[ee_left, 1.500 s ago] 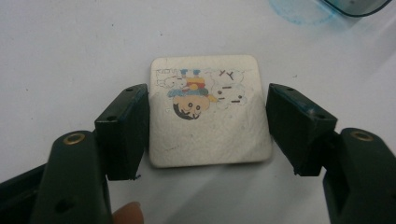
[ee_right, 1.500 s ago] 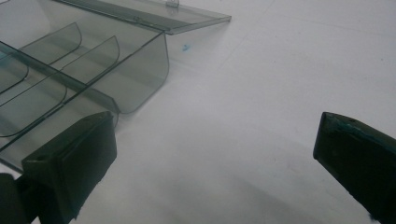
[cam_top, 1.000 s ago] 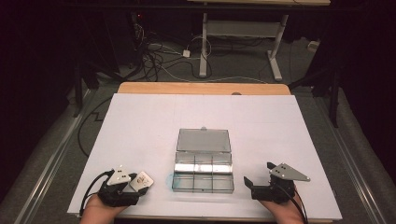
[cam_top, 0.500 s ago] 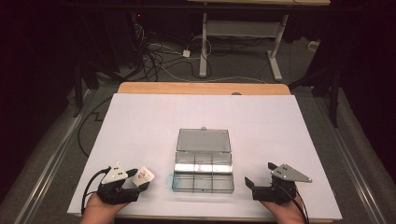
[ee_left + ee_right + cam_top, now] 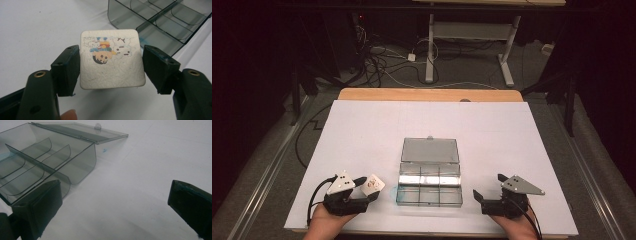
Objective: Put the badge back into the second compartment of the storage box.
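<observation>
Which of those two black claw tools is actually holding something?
The left gripper, at the left of the high view: its jaws clamp a white square eraser with a cartoon print. The right gripper has wide-open jaws with nothing between them.

The high view looks forward and down from above the person's side of the table [image 5: 362,130], far enough to take in the whole white top and the floor behind its far edge. The left gripper view rides low and close on the left gripper [image 5: 111,67], looking along its two black jaws at the white eraser [image 5: 111,58] and, behind it, a corner of the clear compartment box [image 5: 160,22]. The right gripper view sits as low on the right gripper [image 5: 115,205], facing the box [image 5: 47,165] from the opposite side. All three views share that box [image 5: 430,172].
</observation>
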